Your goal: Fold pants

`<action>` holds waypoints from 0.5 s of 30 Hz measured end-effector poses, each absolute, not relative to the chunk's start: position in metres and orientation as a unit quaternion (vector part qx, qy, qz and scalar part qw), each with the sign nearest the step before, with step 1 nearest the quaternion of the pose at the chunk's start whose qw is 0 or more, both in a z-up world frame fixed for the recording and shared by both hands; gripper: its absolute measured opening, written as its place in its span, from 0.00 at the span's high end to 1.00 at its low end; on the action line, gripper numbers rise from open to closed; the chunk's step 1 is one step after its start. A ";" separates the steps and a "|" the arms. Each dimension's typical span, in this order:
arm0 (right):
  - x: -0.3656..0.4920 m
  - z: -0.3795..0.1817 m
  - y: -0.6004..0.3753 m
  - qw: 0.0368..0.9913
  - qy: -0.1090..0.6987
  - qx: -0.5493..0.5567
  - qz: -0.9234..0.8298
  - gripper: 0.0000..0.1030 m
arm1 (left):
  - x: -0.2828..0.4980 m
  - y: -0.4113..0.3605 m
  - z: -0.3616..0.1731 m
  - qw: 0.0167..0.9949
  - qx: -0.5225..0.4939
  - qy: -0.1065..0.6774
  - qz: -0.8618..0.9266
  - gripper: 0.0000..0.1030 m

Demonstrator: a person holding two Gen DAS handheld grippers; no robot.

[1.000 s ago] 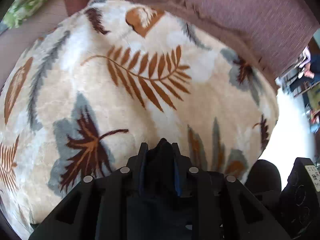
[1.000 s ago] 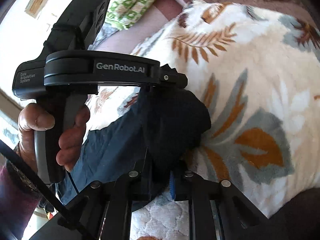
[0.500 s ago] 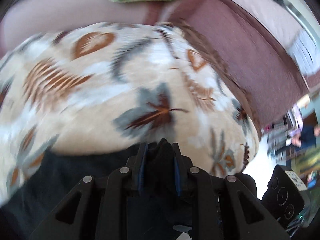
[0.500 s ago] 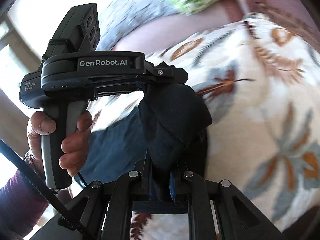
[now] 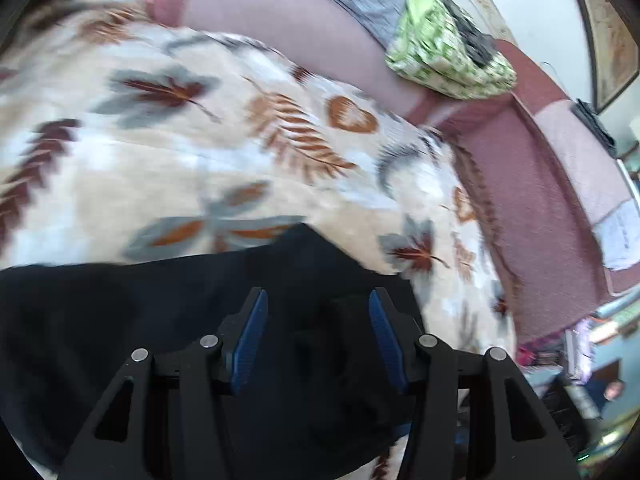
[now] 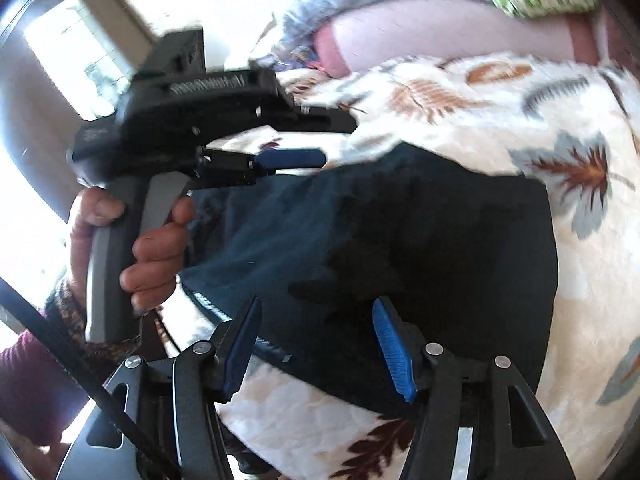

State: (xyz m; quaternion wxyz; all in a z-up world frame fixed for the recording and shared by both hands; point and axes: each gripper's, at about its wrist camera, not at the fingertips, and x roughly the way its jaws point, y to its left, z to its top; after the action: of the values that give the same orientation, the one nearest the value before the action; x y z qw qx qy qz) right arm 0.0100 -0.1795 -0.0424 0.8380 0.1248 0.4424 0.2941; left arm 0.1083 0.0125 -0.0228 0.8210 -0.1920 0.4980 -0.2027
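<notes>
Both tongs now released, left tongs (image 5: 316, 300) wide apart, right tongs (image 6: 316, 308) too, pants (image 6: 400, 240) flat.

Daylight floods in from a window (image 6: 60, 64) at the upper left of the right wrist view, blown out to white glare. Both pictures are smeared by motion blur, worst on the leaf-print blanket (image 5: 208, 152) and on the left gripper (image 6: 308, 140). The dark pants (image 6: 420, 248) lose nearly all detail in shadow. Fisheye bending curves the edges, and black vignette fills all 4 corners.
</notes>
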 end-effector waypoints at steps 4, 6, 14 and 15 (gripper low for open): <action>0.001 -0.013 -0.190 0.858 0.412 0.117 0.284 0.39 | 0.077 0.021 -0.014 0.839 -0.183 0.480 -0.181 0.50; 0.008 -0.009 -0.210 0.861 0.413 0.130 0.269 0.39 | 0.063 0.018 -0.017 0.841 -0.180 0.479 -0.173 0.50; 0.043 -0.006 -0.209 0.853 0.440 0.132 0.246 0.39 | 0.030 0.031 -0.027 0.848 -0.182 0.479 -0.138 0.50; 0.039 -0.007 -0.199 0.851 0.443 0.120 0.255 0.39 | 0.027 0.037 -0.028 0.848 -0.182 0.480 -0.132 0.50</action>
State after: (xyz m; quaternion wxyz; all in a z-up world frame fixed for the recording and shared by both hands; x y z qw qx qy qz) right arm 0.0390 -0.1995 -0.0072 0.8513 0.1202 0.4426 0.2548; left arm 0.0272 0.0367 -0.0277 0.8481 -0.1817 0.4799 -0.1321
